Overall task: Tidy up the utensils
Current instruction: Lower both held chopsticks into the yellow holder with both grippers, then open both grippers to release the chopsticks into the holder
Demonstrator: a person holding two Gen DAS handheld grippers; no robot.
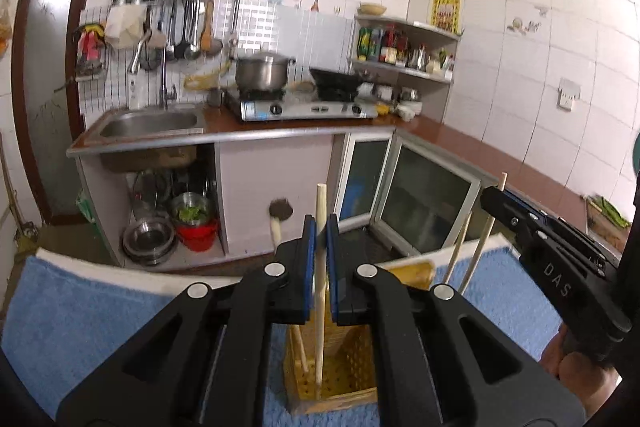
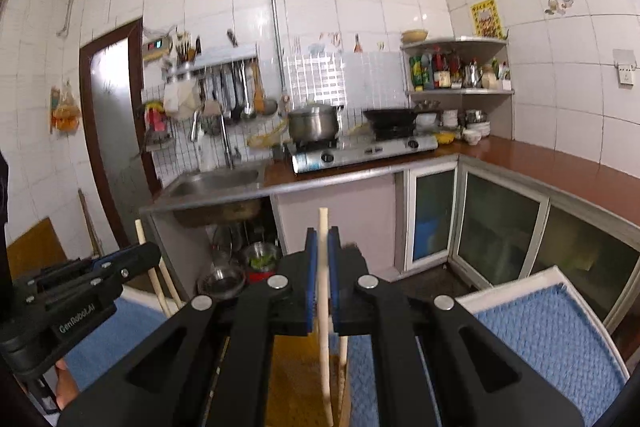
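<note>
My left gripper (image 1: 321,227) is shut on a pale wooden chopstick (image 1: 319,291) that stands upright, its lower end down in a yellow perforated utensil holder (image 1: 348,367). My right gripper (image 2: 322,241) is shut on another wooden chopstick (image 2: 325,323), also upright over the holder (image 2: 296,379). In the left wrist view the right gripper (image 1: 492,197) shows at the right with its chopstick (image 1: 482,251) and a second stick beside it. In the right wrist view the left gripper (image 2: 148,255) shows at the left with its chopstick (image 2: 154,287).
The holder stands on a blue towel (image 1: 100,315) over a white board (image 2: 552,275). Behind are a counter with a sink (image 1: 152,123), a gas stove (image 1: 304,107) with a pot and wok, a corner shelf of bottles (image 1: 404,47), and glass cabinet doors (image 1: 424,203).
</note>
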